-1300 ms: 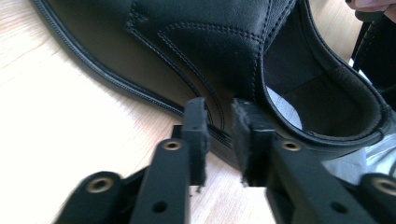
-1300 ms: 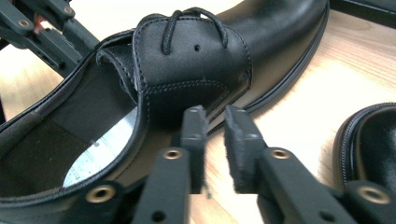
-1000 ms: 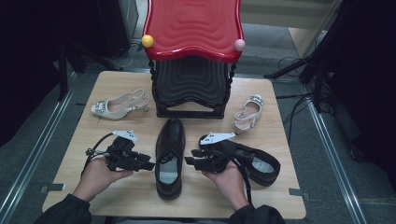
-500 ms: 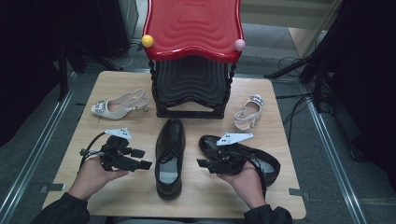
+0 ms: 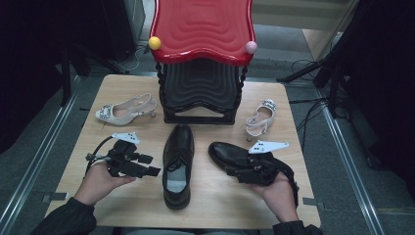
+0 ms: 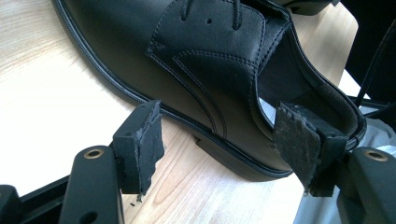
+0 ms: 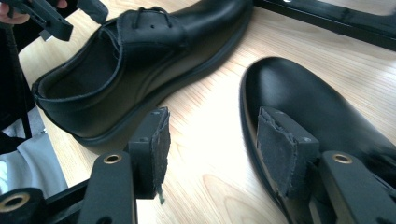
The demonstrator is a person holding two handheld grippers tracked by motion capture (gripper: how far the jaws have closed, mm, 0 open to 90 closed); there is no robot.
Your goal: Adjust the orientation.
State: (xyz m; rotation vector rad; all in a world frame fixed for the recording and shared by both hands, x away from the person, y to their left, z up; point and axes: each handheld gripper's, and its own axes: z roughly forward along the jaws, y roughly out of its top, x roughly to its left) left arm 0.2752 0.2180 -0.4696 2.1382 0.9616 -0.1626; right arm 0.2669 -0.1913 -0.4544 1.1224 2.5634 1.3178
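1. Currently, two black leather shoes lie on the bench (image 5: 122, 205) in front of the red-topped black shoe rack (image 5: 203, 58): the middle shoe (image 5: 177, 164) points its toe at the rack, and the right shoe (image 5: 235, 157) lies aslant just beside it, apart from it.
2. The left hand-held gripper (image 5: 149, 165) sits just left of the middle shoe with its jaws spread; they have just been opening, and in the left gripper view the pads (image 6: 140, 140) stand clear of the shoe's side and heel, so that shoe looks released.
3. The right hand-held gripper (image 5: 240, 171) hovers over the right shoe, jaws also spread after just opening; in the right gripper view one pad (image 7: 280, 149) is above the toe cap (image 7: 308, 107) and the other over bare wood, gripping nothing.
4. Two pale heeled sandals, one at the left (image 5: 125, 110) and one at the right (image 5: 262, 117), flank the rack untouched.
5. My judgement: the middle shoe is placed, the right shoe still needs straightening beside it, and nothing is on the rack yet.
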